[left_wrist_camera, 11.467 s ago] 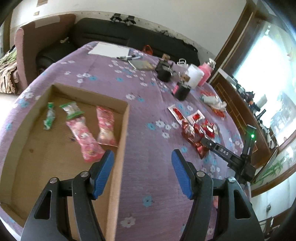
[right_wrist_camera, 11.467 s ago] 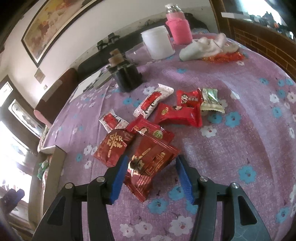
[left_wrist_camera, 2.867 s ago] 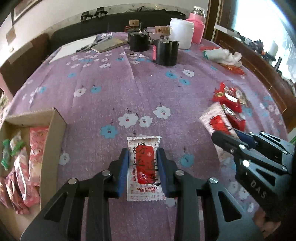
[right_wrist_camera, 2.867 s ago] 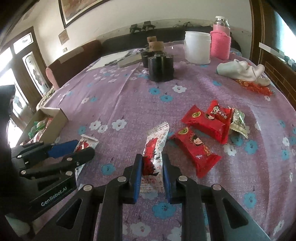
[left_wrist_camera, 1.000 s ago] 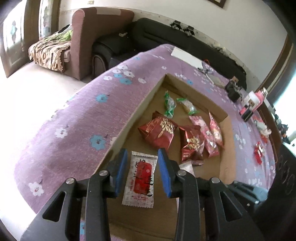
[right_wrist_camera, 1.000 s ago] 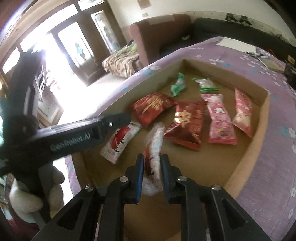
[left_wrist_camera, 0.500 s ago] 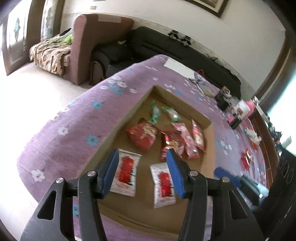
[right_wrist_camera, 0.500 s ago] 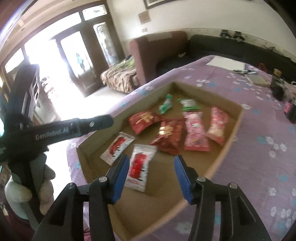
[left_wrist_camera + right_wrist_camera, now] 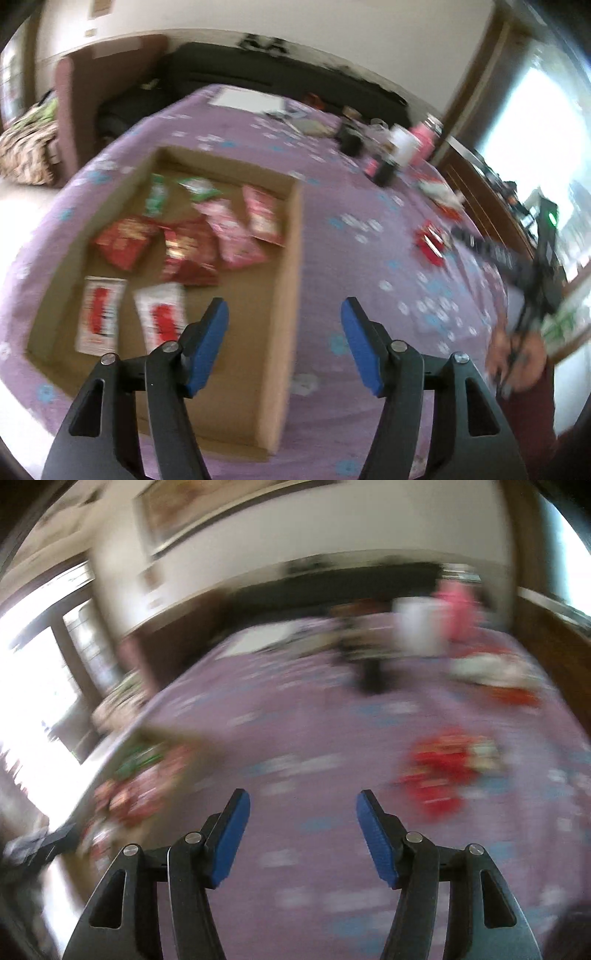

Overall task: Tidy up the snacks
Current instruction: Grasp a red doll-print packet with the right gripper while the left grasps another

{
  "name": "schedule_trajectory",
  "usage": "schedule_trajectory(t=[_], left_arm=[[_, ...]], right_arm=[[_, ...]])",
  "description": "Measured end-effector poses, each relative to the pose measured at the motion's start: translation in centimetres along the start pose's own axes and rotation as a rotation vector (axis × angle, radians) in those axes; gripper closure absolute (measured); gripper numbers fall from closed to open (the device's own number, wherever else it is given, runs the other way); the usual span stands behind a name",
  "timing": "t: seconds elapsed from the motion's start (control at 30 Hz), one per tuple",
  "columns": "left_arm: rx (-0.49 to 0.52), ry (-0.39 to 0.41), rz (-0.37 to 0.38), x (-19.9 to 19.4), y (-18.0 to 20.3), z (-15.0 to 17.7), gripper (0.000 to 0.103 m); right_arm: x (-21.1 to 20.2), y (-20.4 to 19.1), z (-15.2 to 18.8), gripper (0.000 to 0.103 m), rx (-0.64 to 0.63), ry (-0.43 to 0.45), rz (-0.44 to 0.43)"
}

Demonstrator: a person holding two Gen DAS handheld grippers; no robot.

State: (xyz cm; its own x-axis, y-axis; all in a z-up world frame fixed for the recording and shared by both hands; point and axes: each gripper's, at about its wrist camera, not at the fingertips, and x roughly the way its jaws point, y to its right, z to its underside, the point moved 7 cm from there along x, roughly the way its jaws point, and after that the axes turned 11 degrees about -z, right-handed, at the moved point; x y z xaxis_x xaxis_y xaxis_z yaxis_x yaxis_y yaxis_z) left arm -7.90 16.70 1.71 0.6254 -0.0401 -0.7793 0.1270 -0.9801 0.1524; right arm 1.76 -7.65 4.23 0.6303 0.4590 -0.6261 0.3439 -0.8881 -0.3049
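Red foil snack packets (image 9: 439, 775) lie in a loose cluster on the purple flowered tablecloth (image 9: 314, 709), ahead and to the right of the right gripper (image 9: 303, 834), whose blue-padded jaws stand wide apart and hold nothing. The view is badly blurred, so the long axis of any 1 packet cannot be told; the cluster as a whole spreads left to right. The right gripper looks the nearer of the 2 to it, and bare cloth lies between, so nothing appears to stand in the way.

The left gripper (image 9: 284, 341) is likewise spread open and empty, hanging over the right wall of the shallow brown cardboard tray (image 9: 286, 280). Inside the tray lie 2 white packets with red panels (image 9: 129, 317) at the near end, dark red and pink packets in the middle and 2 green ones at the far end. In this view the same red cluster (image 9: 430, 242) sits well apart to the right.

Farther off stand a white tub (image 9: 419, 626), a pink bottle (image 9: 456, 605) and dark jars (image 9: 369, 657), clear of any likely reach toward the cluster.
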Motion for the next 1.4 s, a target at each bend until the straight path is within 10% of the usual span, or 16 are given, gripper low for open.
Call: schedule_trajectory(t=[0.17, 0.37, 0.53, 0.7, 0.93, 1.1, 1.4], left_arm=[[0.085, -0.034, 0.038, 0.6, 3.4, 1.1, 0.041], [0.113, -0.053, 0.022, 1.0, 4.1, 1.7, 0.041], [0.098, -0.065, 0.011, 1.4, 3.8, 1.7, 0.041], [0.105, -0.078, 0.011, 2.1, 4.0, 1.9, 0.041], [0.131, -0.101, 0.045, 2.8, 5.1, 2.4, 0.041], [0.134, -0.095, 0.051, 2.7, 5.0, 2.4, 0.041], [0.138, -0.107, 0.043, 2.8, 5.7, 1.8, 0.041]], right_arm=[[-2.2, 11.0, -1.7, 0.041, 0.188, 0.073, 0.167], [0.2, 16.5, -1.8, 0.04, 0.34, 0.056, 0.155], [4.7, 15.5, -1.5, 0.041, 0.333, -0.024, 0.119], [6.6, 12.6, 0.1, 0.072, 0.244, -0.083, 0.141], [6.5, 4.5, 2.6, 0.077, 0.142, -0.214, -0.2], [3.0, 8.0, -1.7, 0.045, 0.122, -0.005, 0.032], [8.4, 13.0, -2.6, 0.047, 0.106, -0.095, 0.2]])
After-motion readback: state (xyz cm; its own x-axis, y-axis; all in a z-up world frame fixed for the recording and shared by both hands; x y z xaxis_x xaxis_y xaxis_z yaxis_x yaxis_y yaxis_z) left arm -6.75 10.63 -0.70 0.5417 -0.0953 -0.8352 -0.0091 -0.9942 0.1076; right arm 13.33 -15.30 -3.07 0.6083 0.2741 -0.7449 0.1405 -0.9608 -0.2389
